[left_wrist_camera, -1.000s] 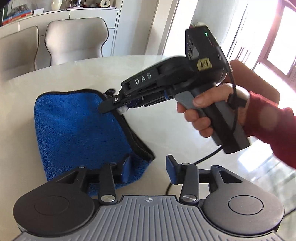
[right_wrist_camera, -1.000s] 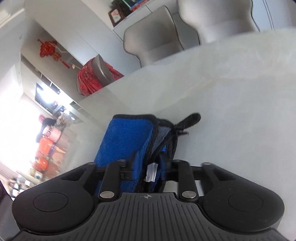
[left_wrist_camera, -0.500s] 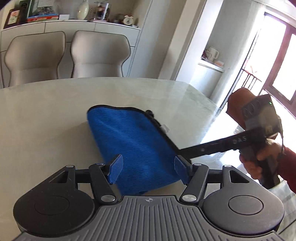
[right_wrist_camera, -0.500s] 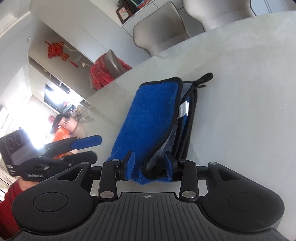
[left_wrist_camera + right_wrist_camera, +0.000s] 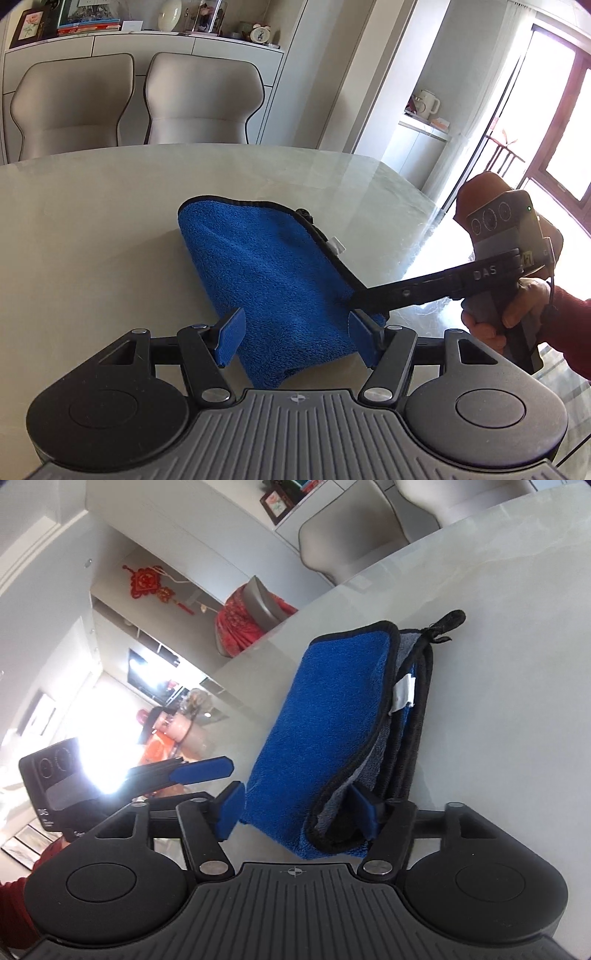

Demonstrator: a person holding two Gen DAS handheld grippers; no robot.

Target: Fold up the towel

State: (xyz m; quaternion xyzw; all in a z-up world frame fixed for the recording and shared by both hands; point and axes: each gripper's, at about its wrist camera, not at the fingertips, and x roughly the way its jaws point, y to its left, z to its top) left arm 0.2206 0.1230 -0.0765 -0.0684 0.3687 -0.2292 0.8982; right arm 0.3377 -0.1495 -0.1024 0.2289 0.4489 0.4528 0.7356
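A blue towel (image 5: pixel 269 273) with black trim lies folded into a narrow stack on the pale table (image 5: pixel 92 229). It also shows in the right wrist view (image 5: pixel 332 716), with a white label (image 5: pixel 403 694) and a black hanging loop (image 5: pixel 447 622) at its far end. My left gripper (image 5: pixel 297 338) is open, its fingers either side of the towel's near end, holding nothing. My right gripper (image 5: pixel 299 814) is open at the towel's near corner; its tips (image 5: pixel 369 299) show beside the towel in the left wrist view.
Two beige chairs (image 5: pixel 199 99) stand at the table's far edge in front of a white sideboard (image 5: pixel 147 40). A bright glass door (image 5: pixel 554 122) is to the right. The table edge runs past the towel on the right.
My right gripper let go of the towel's edge, opened and drew back toward the towel's near end. My left gripper pulled back and its fingers spread wider.
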